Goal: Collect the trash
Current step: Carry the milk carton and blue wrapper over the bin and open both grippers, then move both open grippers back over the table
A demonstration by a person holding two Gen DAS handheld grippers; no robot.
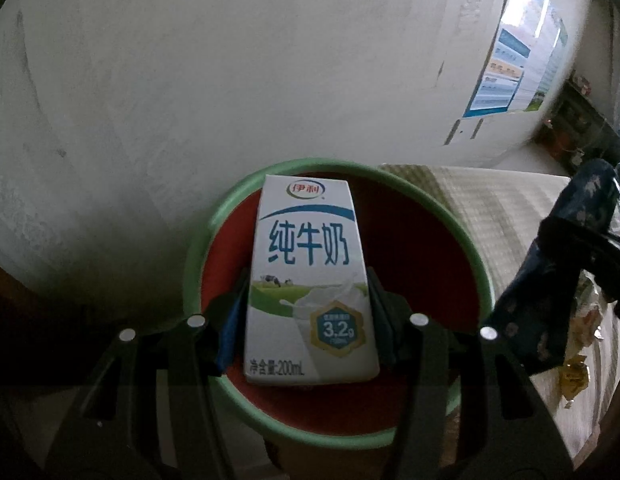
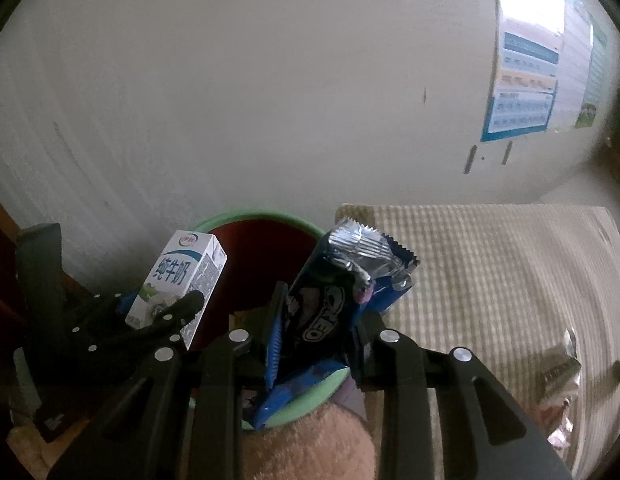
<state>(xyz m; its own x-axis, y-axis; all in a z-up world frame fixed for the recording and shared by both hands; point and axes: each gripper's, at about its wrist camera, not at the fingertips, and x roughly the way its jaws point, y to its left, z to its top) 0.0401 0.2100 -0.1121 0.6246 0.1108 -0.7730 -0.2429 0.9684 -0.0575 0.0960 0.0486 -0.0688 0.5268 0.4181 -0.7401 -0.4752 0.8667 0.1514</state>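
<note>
**Two pieces of trash held over the bin, release pending**

Item 1: milk carton (image 1: 310,280), white with blue lettering. It is clamped low on its two side faces by the left gripper (image 1: 308,312) and held directly above the mouth of the green-rimmed, red-lined bin (image 1: 476,264). Its long axis runs forward along the fingers, with the top end tilted away towards the wall (image 1: 190,80).

Item 2: blue cookie wrapper (image 2: 330,308), crumpled. It is held between the pads of the right gripper (image 2: 318,332), above the bin's near rim. Its long axis slants up and away, with the crimped foil end uppermost.

Step judged: depositing. Both jaws would next be opened once each item is clear inside the rim; the wrapper appears closer to the edge. More wrappers are left on the checked cloth (image 2: 490,280).
</note>
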